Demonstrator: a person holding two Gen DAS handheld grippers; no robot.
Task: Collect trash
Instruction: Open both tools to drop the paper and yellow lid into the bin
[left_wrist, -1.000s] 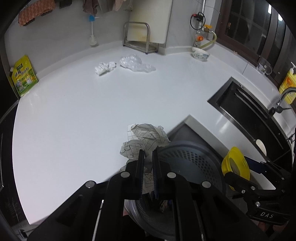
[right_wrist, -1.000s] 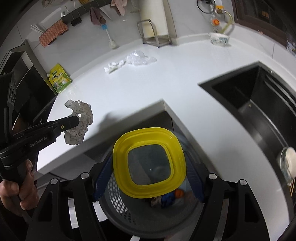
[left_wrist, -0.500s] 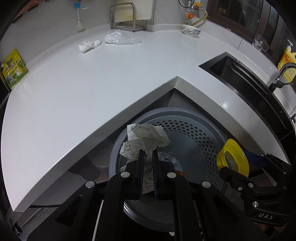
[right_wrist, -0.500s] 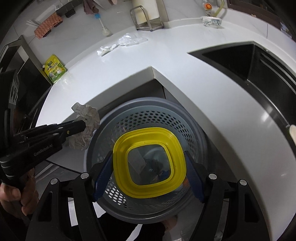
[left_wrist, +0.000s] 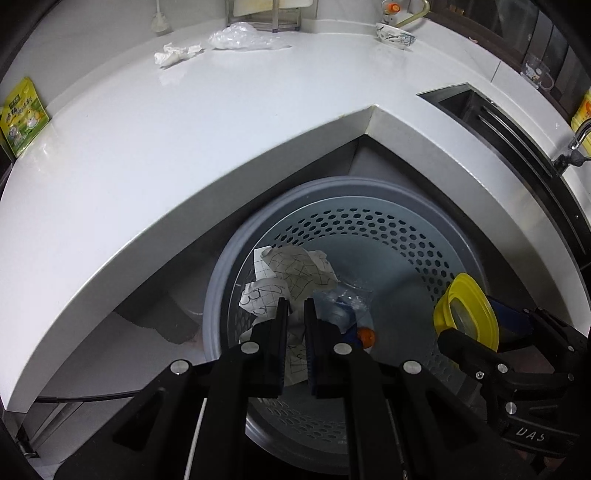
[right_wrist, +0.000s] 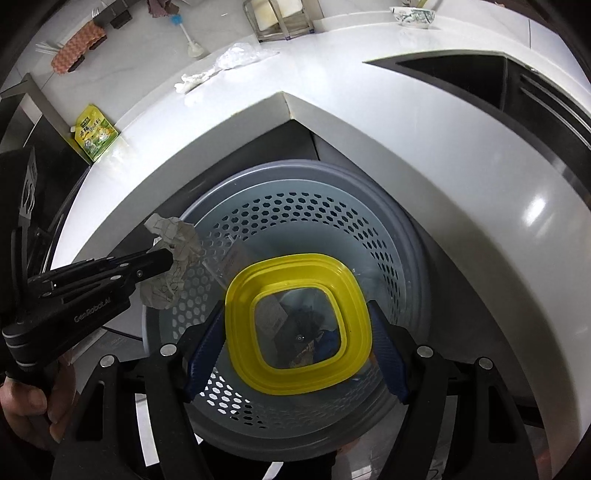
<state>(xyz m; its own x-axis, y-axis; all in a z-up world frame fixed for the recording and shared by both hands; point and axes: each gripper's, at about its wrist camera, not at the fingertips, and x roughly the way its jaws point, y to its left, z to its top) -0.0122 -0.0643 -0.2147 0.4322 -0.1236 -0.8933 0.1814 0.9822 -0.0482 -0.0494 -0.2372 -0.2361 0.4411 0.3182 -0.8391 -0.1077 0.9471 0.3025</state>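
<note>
Left gripper (left_wrist: 295, 314) pinched a crumpled printed paper (left_wrist: 291, 273), held at about 9 o'clock over the grey perforated bin (left_wrist: 388, 229). Right gripper (right_wrist: 297, 350) clamped a yellow-rimmed lid (right_wrist: 236, 332), jaws wide, at bin centre. Tissue wad (left_wrist: 175, 55) lay on the counter (left_wrist: 184, 140), 12 o'clock.

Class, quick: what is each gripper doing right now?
Left gripper: shut on crumpled paper.
Right gripper: shut on yellow lid.

Dim, cool indoor light; the white worktop (right_wrist: 424, 122) shows glare patches, strong fisheye bending and dark vignetted corners; focus stays sharp.
</note>
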